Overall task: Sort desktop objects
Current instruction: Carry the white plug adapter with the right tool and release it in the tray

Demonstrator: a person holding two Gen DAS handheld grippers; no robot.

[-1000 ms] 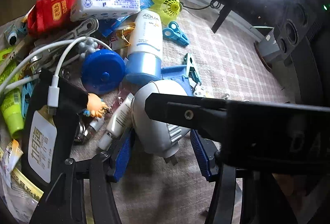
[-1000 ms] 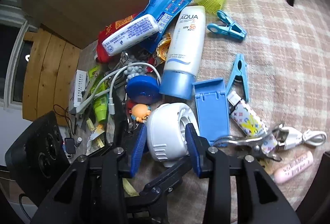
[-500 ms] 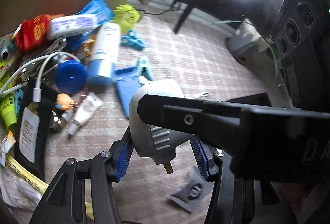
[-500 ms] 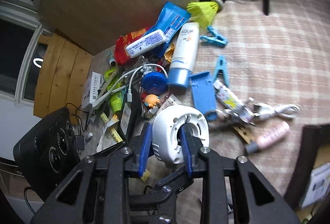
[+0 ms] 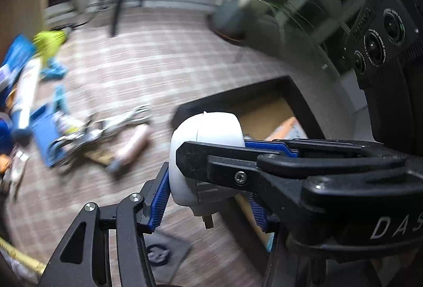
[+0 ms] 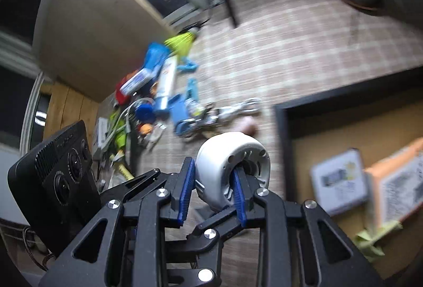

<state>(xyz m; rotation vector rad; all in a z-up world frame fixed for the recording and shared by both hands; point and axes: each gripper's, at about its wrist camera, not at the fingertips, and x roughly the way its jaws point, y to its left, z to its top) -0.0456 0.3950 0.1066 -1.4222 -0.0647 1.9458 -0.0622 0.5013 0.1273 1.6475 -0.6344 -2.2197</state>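
- Lifted from the clutter a second ago, the round white plastic plug-in device (image 6: pixel 232 168) now hangs above the plaid tablecloth (image 6: pixel 304 49), beside a black-rimmed box (image 6: pixel 281 128).
- Right gripper (image 6: pixel 212 191) is clamped on the device's rim, one blue pad inside its hollow.
- Left gripper (image 5: pixel 208 197) grips its body from both sides; metal prongs point down.
- Remaining objects lie blurred, well apart.

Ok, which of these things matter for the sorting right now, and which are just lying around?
In hand: white device; right gripper, clamped on its rim; black box to its right.
Lying about: sunscreen tube; shuttlecock; blue peg; pink tube; white cable.
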